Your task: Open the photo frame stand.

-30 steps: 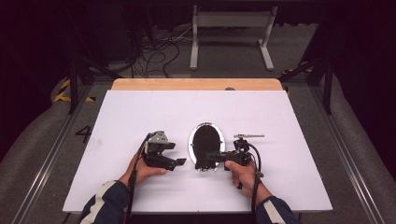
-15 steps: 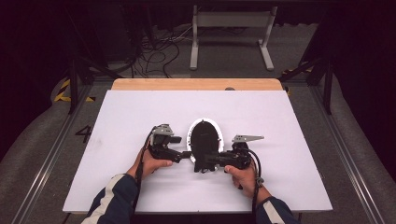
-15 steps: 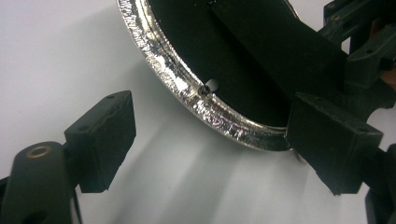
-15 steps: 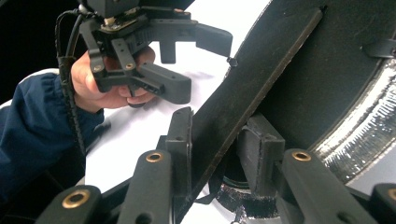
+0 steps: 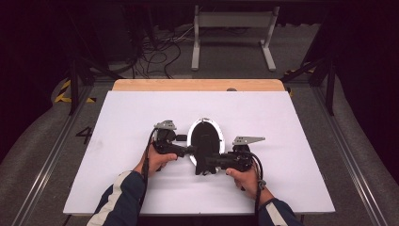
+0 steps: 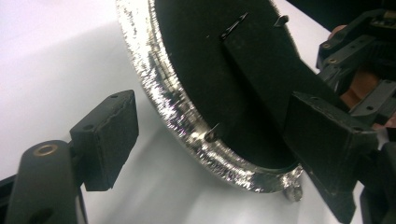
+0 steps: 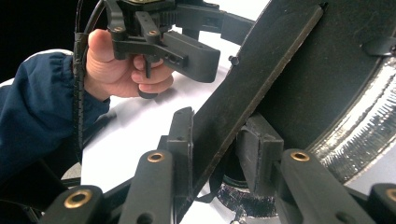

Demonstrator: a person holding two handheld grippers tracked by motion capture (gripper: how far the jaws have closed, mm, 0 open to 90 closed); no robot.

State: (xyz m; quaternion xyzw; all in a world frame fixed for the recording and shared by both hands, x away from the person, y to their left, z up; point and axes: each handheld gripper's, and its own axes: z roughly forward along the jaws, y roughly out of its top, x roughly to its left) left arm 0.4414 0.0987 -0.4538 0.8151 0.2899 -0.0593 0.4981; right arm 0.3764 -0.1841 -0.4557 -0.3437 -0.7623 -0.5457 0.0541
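An oval frame [image 5: 205, 133] with a glittery silver rim [image 6: 180, 109] and a black back lies face down mid-table. A black stand flap [image 7: 261, 81] sticks up from its back. My right gripper [image 5: 206, 165] comes in from the right, and in the right gripper view it [image 7: 215, 144] is shut on that flap's edge. My left gripper [image 5: 188, 150] reaches in from the left. In the left gripper view it [image 6: 217, 140] is open with the rim between its jaws. One pad [image 6: 108, 140] stands apart from the silver edge.
The white tabletop [image 5: 117, 122] has a wooden strip [image 5: 197, 84] along its far edge. Metal rails run down both sides of the table. Beyond it stand a white frame stand [image 5: 233, 33] and loose cables [image 5: 160, 52] on the floor.
My left gripper has moved away from the person and in toward the frame's left rim. The right gripper has kept its hold on the flap and barely shifted.
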